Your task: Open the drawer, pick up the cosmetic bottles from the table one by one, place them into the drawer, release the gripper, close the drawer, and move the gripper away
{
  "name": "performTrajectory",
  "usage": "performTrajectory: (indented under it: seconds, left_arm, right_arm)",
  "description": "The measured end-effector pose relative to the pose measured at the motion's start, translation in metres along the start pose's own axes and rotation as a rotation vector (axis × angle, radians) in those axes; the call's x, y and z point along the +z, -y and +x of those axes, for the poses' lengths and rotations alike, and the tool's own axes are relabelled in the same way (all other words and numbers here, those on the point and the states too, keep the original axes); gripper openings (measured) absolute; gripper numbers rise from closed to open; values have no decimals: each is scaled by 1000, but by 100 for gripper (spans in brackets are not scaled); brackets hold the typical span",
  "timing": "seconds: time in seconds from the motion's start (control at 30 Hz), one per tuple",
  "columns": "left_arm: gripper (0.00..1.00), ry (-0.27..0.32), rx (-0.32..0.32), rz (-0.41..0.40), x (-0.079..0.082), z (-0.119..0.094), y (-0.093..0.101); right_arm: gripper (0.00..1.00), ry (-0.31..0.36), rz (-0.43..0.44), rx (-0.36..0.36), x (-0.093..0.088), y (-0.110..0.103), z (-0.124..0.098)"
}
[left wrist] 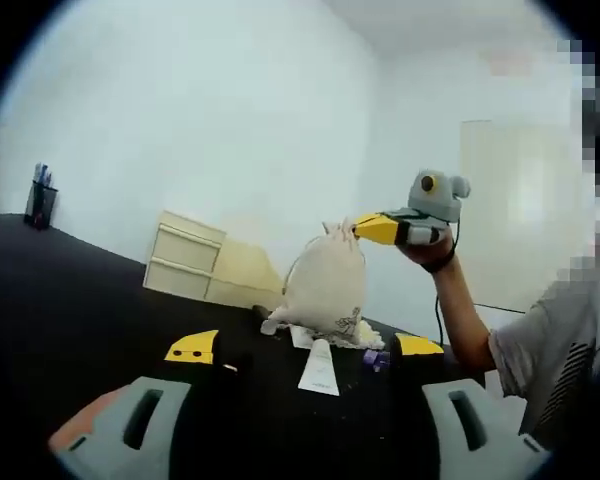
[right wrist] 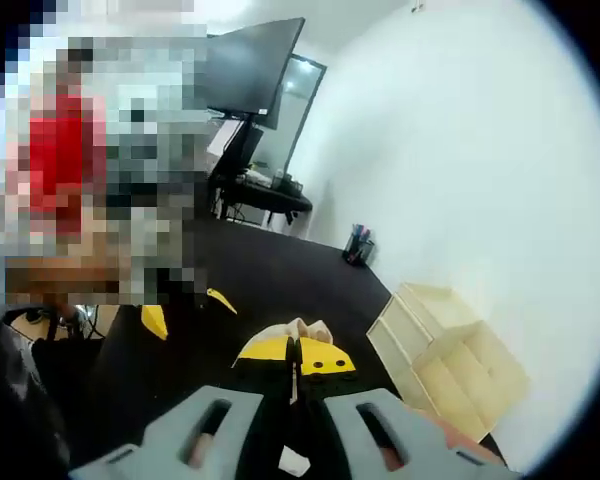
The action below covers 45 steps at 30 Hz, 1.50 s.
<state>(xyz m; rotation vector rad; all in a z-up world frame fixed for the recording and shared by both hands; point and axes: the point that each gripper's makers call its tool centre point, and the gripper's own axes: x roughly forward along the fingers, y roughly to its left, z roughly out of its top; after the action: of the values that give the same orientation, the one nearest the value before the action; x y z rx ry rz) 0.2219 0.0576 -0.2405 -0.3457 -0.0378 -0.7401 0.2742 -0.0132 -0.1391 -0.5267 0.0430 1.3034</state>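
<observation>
Lifting bag (left wrist: pixel 325 285) by its top, right hand-held gripper (left wrist: pixel 365 228) clenched on it. Left hand-held gripper (left wrist: pixel 305 347) released, low over surface (left wrist: pixel 70 320). Tube (left wrist: pixel 320 366) just below bag, drawers (left wrist: pixel 185 255) shut beside it. Might snag and drag the tube.

The black worktop (left wrist: pixel 70 310) lies open between the left hand-held gripper (left wrist: pixel 305 347) and the drawer unit (left wrist: pixel 185 257). A cloth bag (left wrist: pixel 325 285) stands just right of the drawer unit, with a white tube (left wrist: pixel 320 367) and small items at its base. The right hand-held gripper (left wrist: pixel 380 228) is at the bag's top. A pen holder (left wrist: pixel 40 200) stands well apart at the far left. Whether the drawers are fully shut is unclear.
</observation>
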Motion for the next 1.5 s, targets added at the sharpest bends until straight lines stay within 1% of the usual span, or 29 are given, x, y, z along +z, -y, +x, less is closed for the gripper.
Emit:
performTrajectory:
  seconds: [0.03, 0.13, 0.23, 0.3, 0.33, 0.4, 0.5, 0.57, 0.63, 0.73, 0.87, 0.93, 0.97, 1.03, 1.13, 1.27, 1.33, 1.4, 1.5]
  left_arm:
    - [67, -1, -29, 3, 0, 1, 6]
    - [74, -19, -69, 5, 1, 4, 14]
    - [75, -21, -111, 10, 3, 7, 22]
    - [77, 4, -159, -20, 9, 10, 30]
    - [78, 19, -201, -40, 14, 11, 36]
    - [79, 41, -253, -68, 20, 13, 45]
    - [79, 60, -329, -116, 26, 13, 56]
    - [79, 76, -398, -168, 31, 11, 67]
    - [79, 81, -448, -186, 33, 10, 74]
    - [78, 56, -484, -191, 30, 12, 79]
    - [77, 26, -539, -224, 26, 14, 86]
    - [77, 22, -568, -241, 26, 13, 89]
    - [77, 30, -585, -248, 27, 12, 90]
    - [77, 41, -578, -256, 29, 13, 86]
    - [77, 42, -579, -257, 31, 15, 83]
    - [76, 6, -595, -235, 29, 19, 87]
    - [75, -30, -612, -214, 25, 22, 90]
    - [73, -56, -620, -203, 21, 25, 92]
    - [73, -75, -631, -193, 17, 31, 94]
  right_arm:
    - [0, 5, -11, 3, 2, -1, -1]
    - [0, 16, -30, 11, 6, -5, -4]
    - [0, 21, -56, 21, 9, -10, -6]
    - [0, 33, -78, 37, 13, -14, -10]
    - [0, 40, -79, 44, 15, -16, -12]
    - [0, 53, -87, 55, 18, -19, -15]
    - [0, 68, -88, 95, 21, -26, -18]
    - [0, 78, -88, 121, 23, -32, -19]
    - [0, 87, -83, 146, 25, -37, -19]
    - [0, 90, -79, 172, 25, -43, -19]
    - [0, 89, -82, 198, 25, -50, -17]
    - [0, 90, -80, 205, 25, -51, -17]
    - [0, 90, -80, 209, 25, -51, -17]
    - [0, 92, -77, 221, 26, -54, -18]
    - [0, 91, -78, 231, 26, -57, -17]
    - [0, 92, -73, 249, 25, -60, -16]
    - [0, 102, -56, 271, 26, -61, -17]
    - [0, 100, -54, 276, 26, -61, -17]
    - [0, 106, -40, 308, 25, -65, -18]
